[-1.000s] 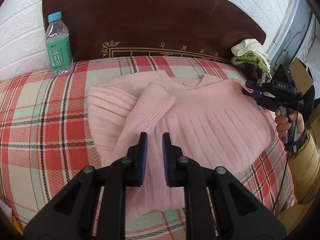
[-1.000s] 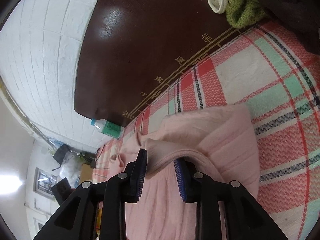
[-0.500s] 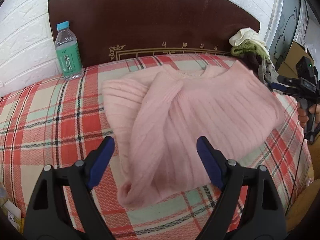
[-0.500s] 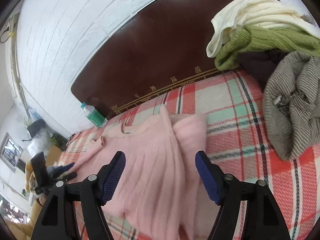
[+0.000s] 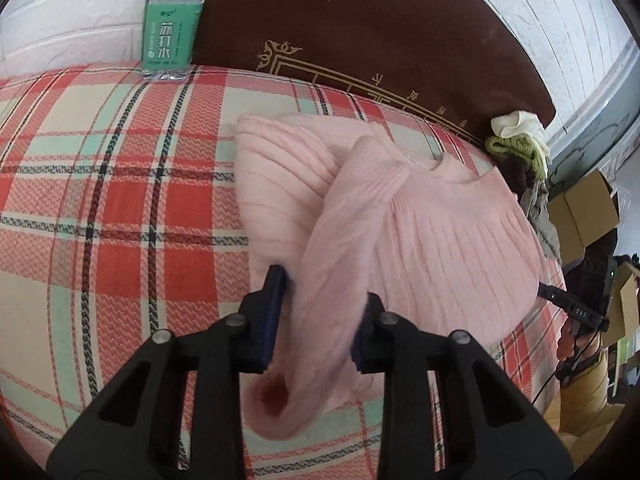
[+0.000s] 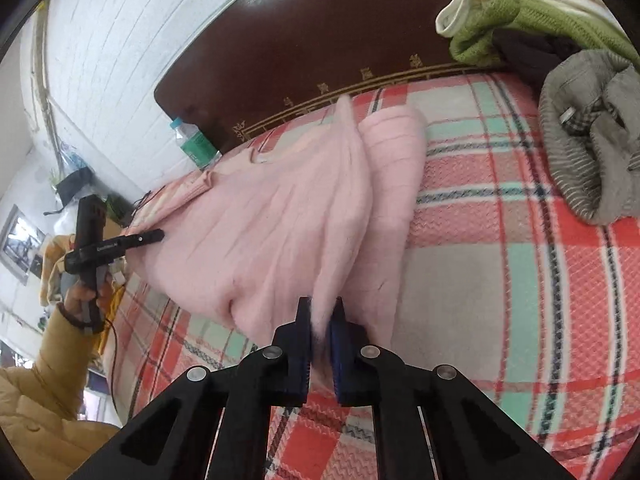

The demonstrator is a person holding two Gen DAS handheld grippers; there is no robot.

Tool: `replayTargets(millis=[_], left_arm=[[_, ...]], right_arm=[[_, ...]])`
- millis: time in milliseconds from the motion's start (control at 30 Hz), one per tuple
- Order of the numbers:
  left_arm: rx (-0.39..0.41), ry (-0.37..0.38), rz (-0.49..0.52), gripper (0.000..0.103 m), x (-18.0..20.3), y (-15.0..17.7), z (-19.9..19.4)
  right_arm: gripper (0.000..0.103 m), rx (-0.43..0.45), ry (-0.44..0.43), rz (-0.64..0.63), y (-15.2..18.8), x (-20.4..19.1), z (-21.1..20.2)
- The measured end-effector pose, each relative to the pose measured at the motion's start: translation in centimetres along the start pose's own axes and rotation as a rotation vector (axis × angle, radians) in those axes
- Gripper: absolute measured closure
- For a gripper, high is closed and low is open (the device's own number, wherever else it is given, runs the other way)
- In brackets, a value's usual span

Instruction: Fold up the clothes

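Left gripper (image 5: pixel 320 312) jaws part-open around sweater (image 5: pixel 420 240) sleeve | right gripper (image 6: pixel 320 332) pinching sweater edge

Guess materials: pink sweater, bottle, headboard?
Pink sweater: soft ribbed knit, likely wool or acrylic; fuzzy edges.
Bottle: clear plastic, glossy green label.
Headboard: dark, glossy, probably lacquered wood or leatherette; shows glare, gold trim.

Both wide-open jaws have narrowed: left hand-held gripper (image 5: pixel 318 316) around the sleeve (image 5: pixel 320 308), right hand-held gripper (image 6: pixel 320 344) pinching the sweater's (image 6: pixel 280 216) edge
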State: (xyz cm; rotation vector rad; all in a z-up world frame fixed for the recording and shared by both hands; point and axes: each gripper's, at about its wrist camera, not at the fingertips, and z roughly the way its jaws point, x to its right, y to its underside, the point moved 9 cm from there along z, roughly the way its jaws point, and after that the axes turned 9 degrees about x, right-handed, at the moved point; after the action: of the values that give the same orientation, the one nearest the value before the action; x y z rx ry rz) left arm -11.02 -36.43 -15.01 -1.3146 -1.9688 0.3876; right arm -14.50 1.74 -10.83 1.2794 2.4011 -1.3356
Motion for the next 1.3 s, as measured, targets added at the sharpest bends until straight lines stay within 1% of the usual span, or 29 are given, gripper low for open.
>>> replayTargets(millis=[67,133,167,200,267,300,333,367,400,433,467,500,533,567,600,633,667,733,767,800,833,867,933,1033,1100,1133,1200,1233,1300], left_arm=[[-0.004,0.017,-0.067,0.078,-0.7,-0.7,-0.3],[-0.011,0.027,-0.122,0.078,-1.6,-1.1,-0.1],[-0.019,0.031,-0.147,0.078,-2.1,-1.2,0.1],[-0.032,0.028,-0.16,0.078,-2.5,-1.0,0.6],[-0.03,0.002,-0.129,0.077,-2.8,-0.5,1.2],[-0.026,-0.012,-0.107,0.075,-2.8,-0.3,1.4],[-0.017,-0.027,-0.101,0.069,-2.8,-0.3,1.3],[-0.004,-0.047,-0.1,0.066,-2.9,-0.4,0.9],[0.009,-0.067,-0.099,0.059,-3.1,-0.5,0.6],[0.023,-0.088,-0.099,0.053,-3.2,-0.5,0.2],[0.043,-0.108,-0.095,0.052,-3.3,-0.7,-0.3],[0.081,-0.126,-0.08,0.052,-3.2,-0.9,-1.1],[0.12,-0.14,-0.052,0.052,-2.9,-1.1,-2.0],[0.164,-0.154,-0.009,0.052,-2.4,-1.3,-2.9],[0.21,-0.161,0.044,0.052,-1.5,-1.6,-3.8],[0.248,-0.157,0.096,0.047,-0.4,-1.7,-4.7],[0.278,-0.15,0.153,0.042,0.9,-1.7,-5.4],[0.328,-0.171,0.272,0.013,3.4,-1.2,-6.2],[0.345,-0.198,0.311,0.011,4.3,-1.2,-6.3],[0.358,-0.21,0.345,0.011,5.2,-1.1,-6.4],[0.359,-0.173,0.362,0.011,6.3,-0.8,-6.4],[0.35,-0.111,0.377,0.011,7.7,-0.3,-6.3],[0.327,-0.029,0.439,0.011,10.6,0.9,-5.8],[0.284,0.0,0.63,0.011,15.0,3.6,-3.9],[0.246,0.043,0.717,0.011,17.7,5.4,-2.7],[0.233,0.058,0.753,0.011,18.7,6.1,-2.1],[0.218,0.074,0.821,0.011,20.5,7.0,-1.0],[0.214,0.073,0.853,0.011,21.3,7.5,-0.5],[0.213,0.063,0.917,0.011,22.7,8.2,0.5]], right_arm=[[0.096,0.025,0.019,-0.02,-1.4,0.2,-1.5],[0.096,0.052,0.032,-0.043,-2.6,0.2,-2.7],[0.096,0.047,0.036,-0.051,-2.7,0.2,-2.8],[0.096,0.042,0.039,-0.058,-2.8,0.2,-2.8],[0.096,0.008,0.069,-0.055,-2.2,0.8,-1.6],[0.096,-0.01,0.076,-0.032,-1.7,1.3,-0.9],[0.096,-0.019,0.077,-0.013,-1.3,1.6,-0.6],[0.095,-0.027,0.077,0.006,-0.8,1.9,-0.3],[0.094,-0.036,0.078,0.025,-0.4,2.2,0.0],[0.088,-0.045,0.078,0.044,0.0,2.5,0.3],[0.074,-0.031,0.086,0.066,0.0,2.8,0.0],[0.065,-0.013,0.086,0.1,-0.2,3.1,-0.3],[0.046,0.012,0.078,0.15,-0.4,3.6,-0.9],[0.042,0.04,0.046,0.203,-0.6,4.0,-1.5],[0.042,0.067,0.013,0.256,-0.8,4.3,-2.1],[0.042,0.07,-0.002,0.272,-0.8,4.3,-1.8],[0.036,0.073,-0.017,0.287,-0.8,4.2,-1.6],[0.029,0.078,-0.046,0.319,-0.8,4.2,-1.0],[0.029,0.081,-0.061,0.334,-0.8,4.1,-0.8],[0.029,0.084,-0.076,0.35,-0.8,4.1,-0.5],[0.029,0.087,-0.09,0.366,-0.8,4.1,-0.3],[0.029,0.089,-0.105,0.381,-0.8,4.1,-0.1],[0.027,0.095,-0.135,0.413,-0.8,4.0,0.4],[0.027,0.097,-0.172,0.44,-1.0,3.8,1.0],[0.027,0.092,-0.186,0.433,-1.3,3.5,1.2],[0.03,0.089,-0.193,0.429,-1.4,3.3,1.3],[0.052,0.083,-0.207,0.422,-1.7,3.0,1.6],[0.076,0.08,-0.214,0.418,-1.8,2.8,1.7],[0.078,0.075,-0.228,0.411,-2.1,2.5,1.9]])
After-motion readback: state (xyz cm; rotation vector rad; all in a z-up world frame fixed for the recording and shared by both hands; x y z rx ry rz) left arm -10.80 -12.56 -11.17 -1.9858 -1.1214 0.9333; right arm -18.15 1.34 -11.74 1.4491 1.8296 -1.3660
